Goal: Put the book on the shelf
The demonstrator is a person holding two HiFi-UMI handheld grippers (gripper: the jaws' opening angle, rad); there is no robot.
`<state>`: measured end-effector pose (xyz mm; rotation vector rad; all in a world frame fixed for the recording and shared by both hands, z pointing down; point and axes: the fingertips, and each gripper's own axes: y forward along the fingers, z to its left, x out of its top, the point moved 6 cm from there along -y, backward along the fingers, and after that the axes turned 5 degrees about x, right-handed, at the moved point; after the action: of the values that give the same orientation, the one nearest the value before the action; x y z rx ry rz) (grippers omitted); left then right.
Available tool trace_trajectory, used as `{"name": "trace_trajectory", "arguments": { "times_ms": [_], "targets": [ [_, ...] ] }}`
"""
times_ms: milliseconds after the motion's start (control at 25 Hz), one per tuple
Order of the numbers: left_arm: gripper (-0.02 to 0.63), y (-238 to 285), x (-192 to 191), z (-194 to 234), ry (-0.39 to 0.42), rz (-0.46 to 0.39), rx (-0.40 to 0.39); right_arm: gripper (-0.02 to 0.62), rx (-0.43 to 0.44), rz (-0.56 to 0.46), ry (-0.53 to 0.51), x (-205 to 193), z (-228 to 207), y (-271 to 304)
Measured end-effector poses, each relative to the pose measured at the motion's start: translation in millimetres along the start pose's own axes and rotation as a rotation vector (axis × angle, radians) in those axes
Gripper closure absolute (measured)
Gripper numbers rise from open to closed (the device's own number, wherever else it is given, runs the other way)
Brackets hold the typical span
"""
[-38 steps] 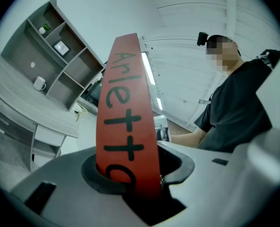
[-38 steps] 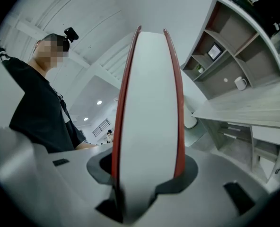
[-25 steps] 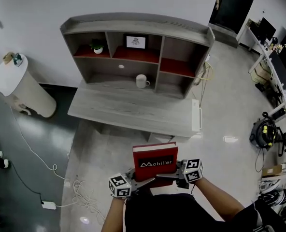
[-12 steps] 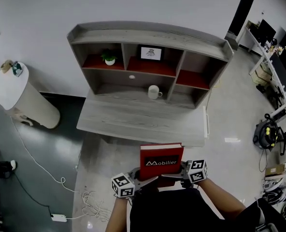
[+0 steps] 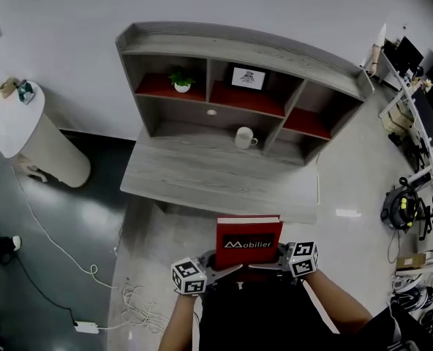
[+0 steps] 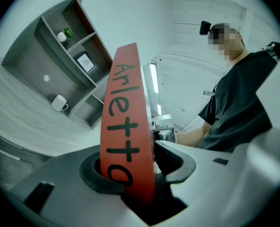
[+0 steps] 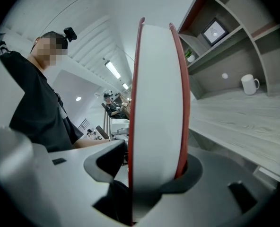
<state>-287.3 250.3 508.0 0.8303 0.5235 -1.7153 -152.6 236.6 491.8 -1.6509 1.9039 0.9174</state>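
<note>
A red book [image 5: 248,243] with "Mobilier" on its cover stands upright in front of the person, below the desk's near edge. My left gripper [image 5: 227,271] grips its lower left part, and the red spine [image 6: 123,122] sits between that gripper's [image 6: 130,174] jaws. My right gripper [image 5: 264,267] holds the lower right; its jaws are opening, with the white page edge [image 7: 159,103] still between them [image 7: 152,169] and the pads against the covers. The grey shelf unit [image 5: 238,57] with red-floored compartments stands at the back of the desk [image 5: 202,181].
On the shelf are a small plant [image 5: 180,81], a framed picture [image 5: 248,77] and a white mug [image 5: 244,137]. A white round stand [image 5: 26,134] is at the left, with cables [image 5: 92,269] on the floor. Office gear [image 5: 403,203] lies at the right.
The desk and shelf have shifted right and slightly nearer in the head view. The book stays held between both grippers in front of the body.
</note>
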Motion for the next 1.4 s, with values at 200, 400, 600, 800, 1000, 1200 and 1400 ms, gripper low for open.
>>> {"name": "trace_trajectory", "arguments": {
  "times_ms": [200, 400, 600, 800, 1000, 1200, 1400],
  "targets": [
    [0.413, 5.6, -9.6, 6.1, -0.011, 0.019, -0.009, 0.378, -0.029, 0.005, -0.012, -9.1, -5.6, -2.1],
    [0.413, 21.5, -4.3, 9.9, 0.001, 0.046, -0.01, 0.39, -0.051, -0.039, -0.008, -9.0, -15.2, -15.4],
    [0.411, 44.1, 14.4, 23.5, 0.03, 0.08, 0.005, 0.408, -0.089, -0.102, -0.03, 6.8, -37.5, -32.0],
    [0.403, 80.3, 39.3, 41.4, 0.072, 0.134, -0.008, 0.408, -0.12, -0.147, -0.047, 24.8, -61.5, -59.8],
    [0.397, 119.8, 62.8, 63.9, 0.073, 0.179, -0.017, 0.407, -0.151, -0.175, -0.038, 44.2, -91.5, -89.4],
    [0.393, 160.7, 87.4, 88.3, 0.078, 0.216, -0.018, 0.403, -0.172, -0.194, -0.031, 65.3, -125.5, -119.8],
    [0.388, 199.8, 104.8, 114.0, 0.085, 0.253, -0.015, 0.399, -0.182, -0.204, -0.023, 80.7, -162.3, -148.3]
  ]
}}
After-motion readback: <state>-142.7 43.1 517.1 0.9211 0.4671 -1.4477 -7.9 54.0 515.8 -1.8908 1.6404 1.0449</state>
